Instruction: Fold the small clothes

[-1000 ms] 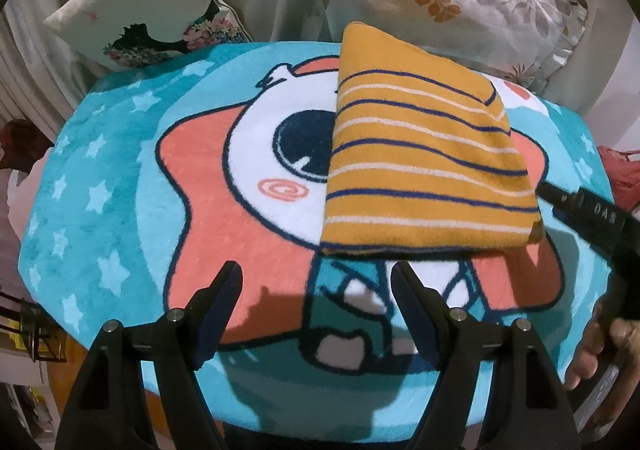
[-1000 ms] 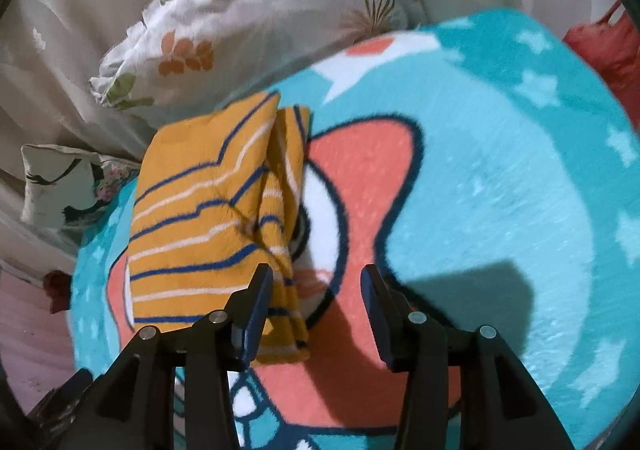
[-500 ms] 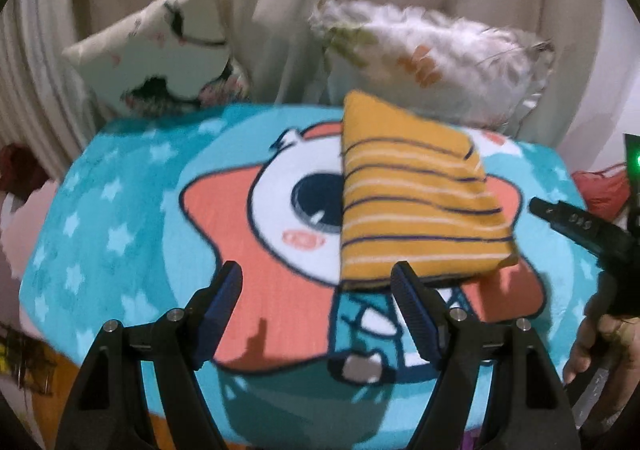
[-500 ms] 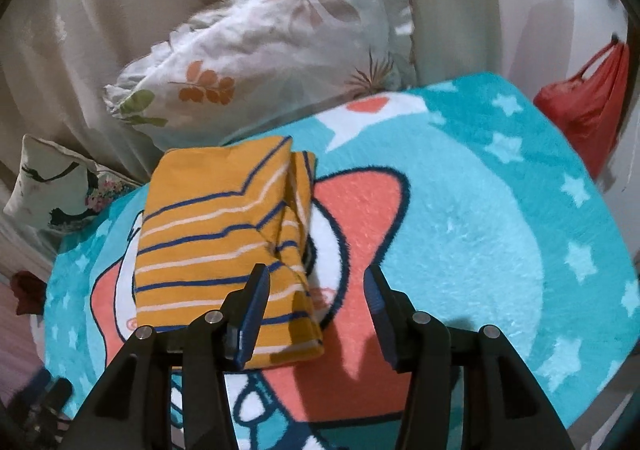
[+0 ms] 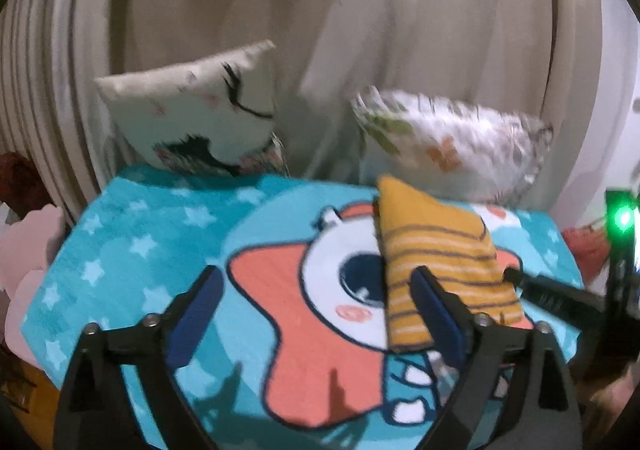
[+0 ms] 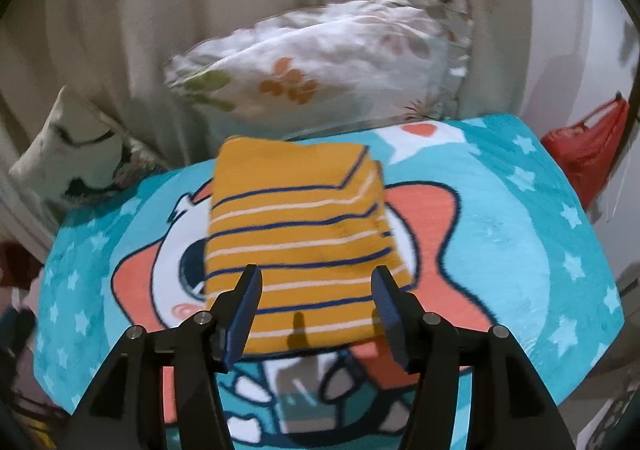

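A folded orange garment [image 6: 296, 234] with navy and white stripes lies flat on the teal cartoon blanket [image 6: 512, 234]. It also shows in the left wrist view [image 5: 436, 262], on the blanket [image 5: 132, 250] right of centre. My left gripper [image 5: 316, 306] is open and empty, held back above the blanket's near part, its right finger in front of the garment's near edge. My right gripper [image 6: 316, 298] is open and empty, raised just before the garment's near edge. The right gripper's body also shows in the left wrist view [image 5: 560, 296].
Two pillows lean against the beige curtain behind the blanket: a white one with a lash print [image 5: 200, 118] at the left and a floral one [image 6: 328, 70] at the right. A red bag [image 6: 588, 146] hangs past the blanket's right edge.
Both grippers have pulled back and tilted up, so more curtain shows. The right gripper has swung round to face the garment squarely. The garment has not moved.
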Action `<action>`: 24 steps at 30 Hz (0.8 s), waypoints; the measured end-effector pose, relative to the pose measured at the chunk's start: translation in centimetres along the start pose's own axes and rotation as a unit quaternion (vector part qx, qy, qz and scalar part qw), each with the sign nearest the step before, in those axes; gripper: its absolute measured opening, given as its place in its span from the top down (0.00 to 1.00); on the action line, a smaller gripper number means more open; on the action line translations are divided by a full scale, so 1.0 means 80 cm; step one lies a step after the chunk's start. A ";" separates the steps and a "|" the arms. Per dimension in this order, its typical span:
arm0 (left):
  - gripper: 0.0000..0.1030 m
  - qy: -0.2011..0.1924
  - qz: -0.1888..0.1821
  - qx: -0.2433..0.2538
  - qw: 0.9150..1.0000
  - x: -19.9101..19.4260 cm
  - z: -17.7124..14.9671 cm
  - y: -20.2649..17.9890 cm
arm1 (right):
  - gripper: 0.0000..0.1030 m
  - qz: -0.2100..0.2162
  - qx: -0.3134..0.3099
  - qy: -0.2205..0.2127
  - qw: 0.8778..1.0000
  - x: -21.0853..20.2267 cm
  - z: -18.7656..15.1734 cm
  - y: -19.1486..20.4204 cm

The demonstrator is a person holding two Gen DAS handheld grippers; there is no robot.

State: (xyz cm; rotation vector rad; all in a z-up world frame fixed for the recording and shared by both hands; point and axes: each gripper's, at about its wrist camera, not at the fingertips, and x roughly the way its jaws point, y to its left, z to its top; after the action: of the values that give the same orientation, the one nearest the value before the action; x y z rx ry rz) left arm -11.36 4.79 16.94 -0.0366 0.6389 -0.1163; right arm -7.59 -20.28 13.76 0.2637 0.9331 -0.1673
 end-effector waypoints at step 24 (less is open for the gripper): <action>0.05 0.040 0.122 -0.115 0.985 -0.056 -0.032 0.212 | 0.36 0.088 -0.168 0.044 0.981 0.013 -0.048 0.264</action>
State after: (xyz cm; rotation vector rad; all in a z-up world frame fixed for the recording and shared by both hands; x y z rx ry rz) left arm -14.81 22.17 16.32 -0.1775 0.7292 0.1945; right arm -4.56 1.00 13.91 0.0389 1.0035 0.1655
